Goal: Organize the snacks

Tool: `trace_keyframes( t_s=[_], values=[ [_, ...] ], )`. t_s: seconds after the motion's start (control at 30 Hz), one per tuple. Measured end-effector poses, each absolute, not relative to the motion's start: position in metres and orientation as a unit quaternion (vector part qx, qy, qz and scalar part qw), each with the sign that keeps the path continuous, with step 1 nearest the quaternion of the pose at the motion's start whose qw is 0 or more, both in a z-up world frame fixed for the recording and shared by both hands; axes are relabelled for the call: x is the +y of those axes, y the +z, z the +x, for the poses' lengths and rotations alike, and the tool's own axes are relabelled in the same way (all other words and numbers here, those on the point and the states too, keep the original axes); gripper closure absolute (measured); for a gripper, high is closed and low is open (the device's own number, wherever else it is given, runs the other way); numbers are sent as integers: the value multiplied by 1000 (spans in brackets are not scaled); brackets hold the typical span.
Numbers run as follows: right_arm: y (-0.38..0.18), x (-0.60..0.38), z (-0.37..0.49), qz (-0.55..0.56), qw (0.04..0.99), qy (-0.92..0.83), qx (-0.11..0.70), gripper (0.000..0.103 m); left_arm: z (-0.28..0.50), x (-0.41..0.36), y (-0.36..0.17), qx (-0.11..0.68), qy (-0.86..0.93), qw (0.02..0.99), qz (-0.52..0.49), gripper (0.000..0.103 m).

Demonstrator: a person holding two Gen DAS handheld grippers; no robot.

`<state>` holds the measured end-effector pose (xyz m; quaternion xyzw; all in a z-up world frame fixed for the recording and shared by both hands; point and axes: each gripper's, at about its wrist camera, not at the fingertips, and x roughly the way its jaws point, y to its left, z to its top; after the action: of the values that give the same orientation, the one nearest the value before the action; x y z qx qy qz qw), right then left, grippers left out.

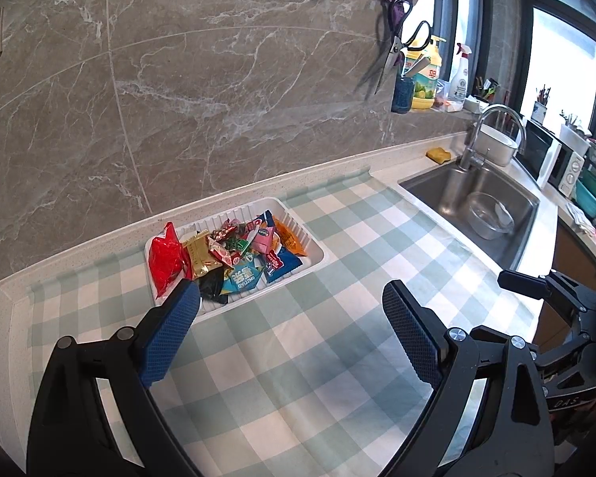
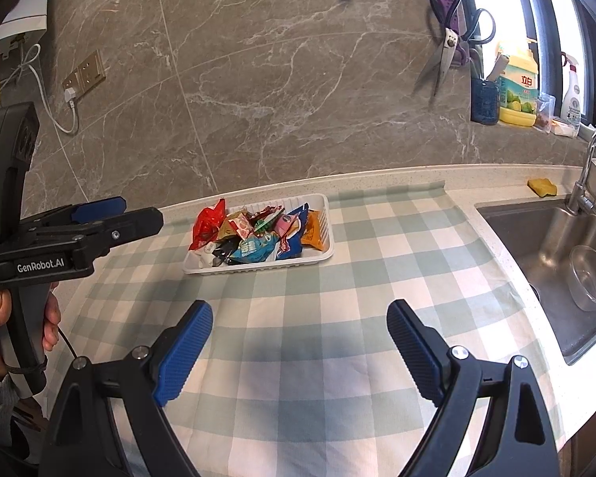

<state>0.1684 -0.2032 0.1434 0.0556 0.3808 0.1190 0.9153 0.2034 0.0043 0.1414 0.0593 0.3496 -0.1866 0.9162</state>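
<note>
Nearest the lens, the left tongs (image 1: 290,330) hang with their blue ribbed pads spread wide and nothing between them, just in front of the white ribbed plastic tray (image 1: 316,252). The right tongs (image 2: 300,342) stand the same way in their own view, pads well apart and empty, over bare cloth and further back from the tray.

The tray sits on the green-and-white checked cloth (image 1: 337,357) that covers the pale speckled counter (image 1: 417,167), close to the grey marble backsplash. Its long axis runs roughly along the wall, from the outlet side toward the stainless steel sink (image 1: 476,202). All the wrapped snacks visible are heaped inside it: a crinkled red foil packet (image 1: 165,260) leans over the end rim away from the sink, a gold wrapper (image 1: 200,252) lies beside it, a blue-and-white pouch (image 1: 240,278) lies near the front wall, and an orange sachet (image 1: 290,238) rests at the sink end. They point every which way (no shared direction that I can make out).

Judging by this, the gathering step looks done, since nothing lies loose on the cloth. The spread pads and the hovering suit either a release just finished or a next pick; I cannot tell which. Any further tidying would likely start with the red packet, which overhangs the rim and could slide out if nudged.
</note>
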Motion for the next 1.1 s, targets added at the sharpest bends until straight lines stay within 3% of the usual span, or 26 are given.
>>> trace_keyframes(
  t_s=[1.1],
  values=[
    [143,-201,165,57,915,120,381,11,198,9,142,351,-187,916,56,9]
  ],
)
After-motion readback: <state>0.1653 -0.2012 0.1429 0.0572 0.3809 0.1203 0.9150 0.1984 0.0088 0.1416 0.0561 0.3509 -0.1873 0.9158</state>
